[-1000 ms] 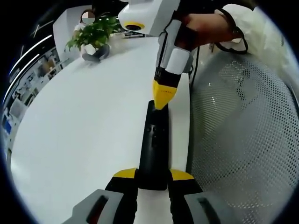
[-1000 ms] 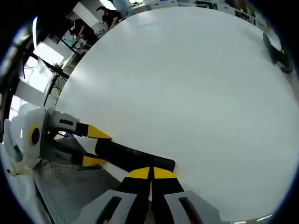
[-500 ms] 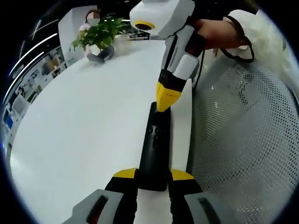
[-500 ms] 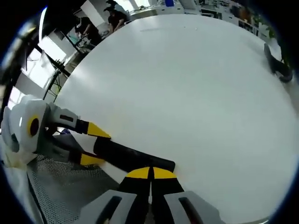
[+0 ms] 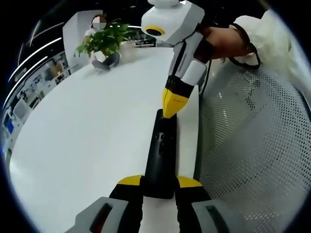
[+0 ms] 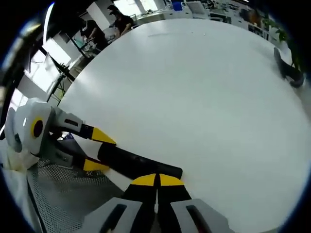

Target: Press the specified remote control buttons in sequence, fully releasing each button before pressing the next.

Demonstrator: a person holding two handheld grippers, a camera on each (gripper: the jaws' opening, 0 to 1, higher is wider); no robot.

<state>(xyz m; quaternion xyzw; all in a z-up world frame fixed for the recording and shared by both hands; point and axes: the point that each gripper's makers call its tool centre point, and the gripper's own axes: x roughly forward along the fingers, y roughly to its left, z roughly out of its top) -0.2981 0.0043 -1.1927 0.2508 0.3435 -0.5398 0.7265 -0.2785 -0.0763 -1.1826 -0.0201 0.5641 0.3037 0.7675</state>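
Now clamping remote (image 5: 160, 155) at table (image 5: 87, 136) edge, left gripper (image 5: 158, 187); right gripper (image 6: 156, 180), jaws together, should press straight down, then lift clear.

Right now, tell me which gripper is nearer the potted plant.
Right. The right gripper has its closed tips at the remote's far end, toward the potted plant; the left gripper clamps the remote's near end, farther away.
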